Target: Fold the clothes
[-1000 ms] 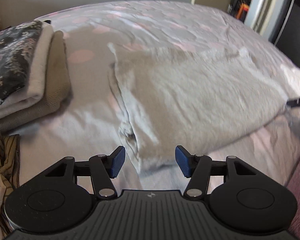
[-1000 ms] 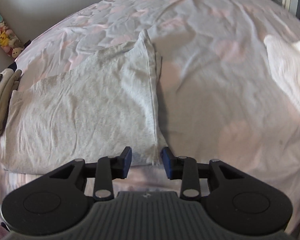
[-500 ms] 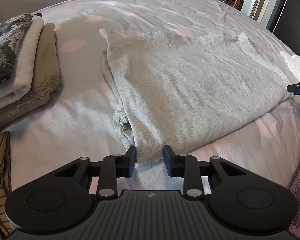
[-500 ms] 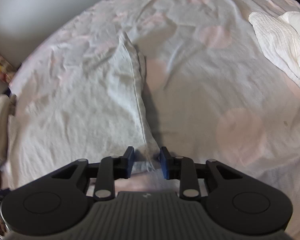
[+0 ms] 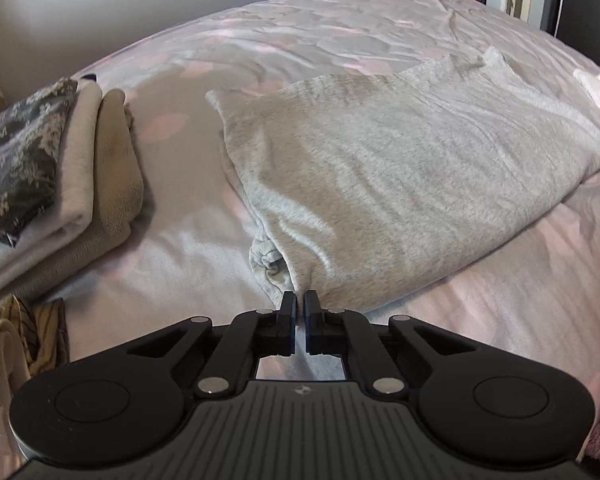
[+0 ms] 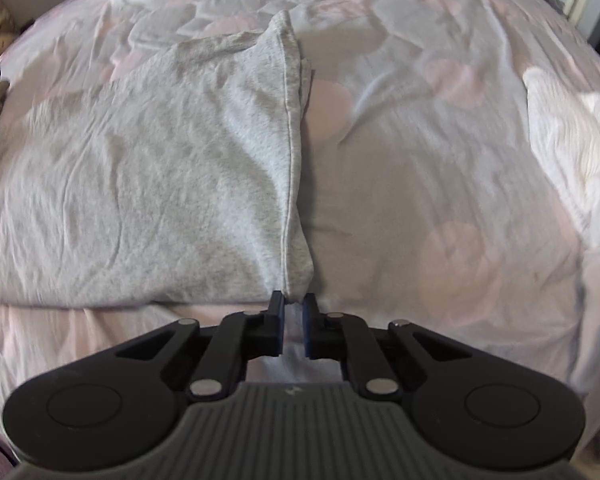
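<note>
The grey garment (image 5: 400, 184) lies on the bedspread (image 5: 172, 248) in at least two layers, so it is partly folded. The left gripper (image 5: 300, 304) is clenched on its near left corner and the right gripper (image 6: 293, 305) is nearly closed on its near right hemmed corner. A stack of folded clothes (image 5: 60, 172) sits well to the left, with a white cloth (image 6: 568, 136) at the far right. In my judgement a further fold of the grey piece remains, then stacking.
</note>
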{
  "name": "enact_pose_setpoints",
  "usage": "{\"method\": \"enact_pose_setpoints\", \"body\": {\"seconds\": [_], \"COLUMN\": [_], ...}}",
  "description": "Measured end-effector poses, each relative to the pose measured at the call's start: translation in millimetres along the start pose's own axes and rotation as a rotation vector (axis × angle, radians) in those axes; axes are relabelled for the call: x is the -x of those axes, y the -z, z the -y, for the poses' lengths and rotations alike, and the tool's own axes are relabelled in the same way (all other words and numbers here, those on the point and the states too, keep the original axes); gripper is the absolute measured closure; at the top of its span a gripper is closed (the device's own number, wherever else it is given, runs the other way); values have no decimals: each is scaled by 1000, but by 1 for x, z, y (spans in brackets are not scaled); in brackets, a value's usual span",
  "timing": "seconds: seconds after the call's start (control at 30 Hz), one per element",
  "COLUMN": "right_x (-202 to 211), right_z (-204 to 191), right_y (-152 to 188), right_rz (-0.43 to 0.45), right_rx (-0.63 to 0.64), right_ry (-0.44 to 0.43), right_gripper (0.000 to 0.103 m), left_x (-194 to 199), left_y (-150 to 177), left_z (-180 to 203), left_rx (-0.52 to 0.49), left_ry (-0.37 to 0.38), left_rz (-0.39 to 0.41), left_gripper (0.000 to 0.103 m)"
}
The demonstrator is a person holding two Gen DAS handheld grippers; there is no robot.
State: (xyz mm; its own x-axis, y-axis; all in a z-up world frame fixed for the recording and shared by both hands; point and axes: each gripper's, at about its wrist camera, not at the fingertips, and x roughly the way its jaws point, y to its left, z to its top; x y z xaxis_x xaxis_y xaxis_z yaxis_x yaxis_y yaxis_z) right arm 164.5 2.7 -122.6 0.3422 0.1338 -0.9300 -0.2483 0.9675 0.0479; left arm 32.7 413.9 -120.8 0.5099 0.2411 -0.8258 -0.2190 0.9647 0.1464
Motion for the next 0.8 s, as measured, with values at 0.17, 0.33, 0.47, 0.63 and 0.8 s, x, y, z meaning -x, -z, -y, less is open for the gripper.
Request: {"method": "enact_pose_setpoints", "body": {"seconds": [0.17, 0.33, 0.47, 0.63, 0.8], "right_x": [12, 18, 24, 30, 34], "right_z": [-5, -5, -4, -10, -24], "right_y": [1, 4, 7, 9, 13], "right_rz": [-5, 18, 36, 62, 109], "right_rx": [118, 116, 115, 181, 387], "right_ry": [91, 84, 79, 77, 109], "right_gripper": [103, 101, 97, 91, 66], "left_x": [1, 4, 5, 8, 5], "left_y": [0, 0, 0, -1, -2], "left_z": [-3, -6, -6, -6, -4], "left_rx": [7, 27, 26, 33, 18], "left_ry": [-4, 10, 13, 13, 11], "left_rz": [6, 20, 20, 27, 16], "left_gripper": [101, 101, 101, 101, 101]}}
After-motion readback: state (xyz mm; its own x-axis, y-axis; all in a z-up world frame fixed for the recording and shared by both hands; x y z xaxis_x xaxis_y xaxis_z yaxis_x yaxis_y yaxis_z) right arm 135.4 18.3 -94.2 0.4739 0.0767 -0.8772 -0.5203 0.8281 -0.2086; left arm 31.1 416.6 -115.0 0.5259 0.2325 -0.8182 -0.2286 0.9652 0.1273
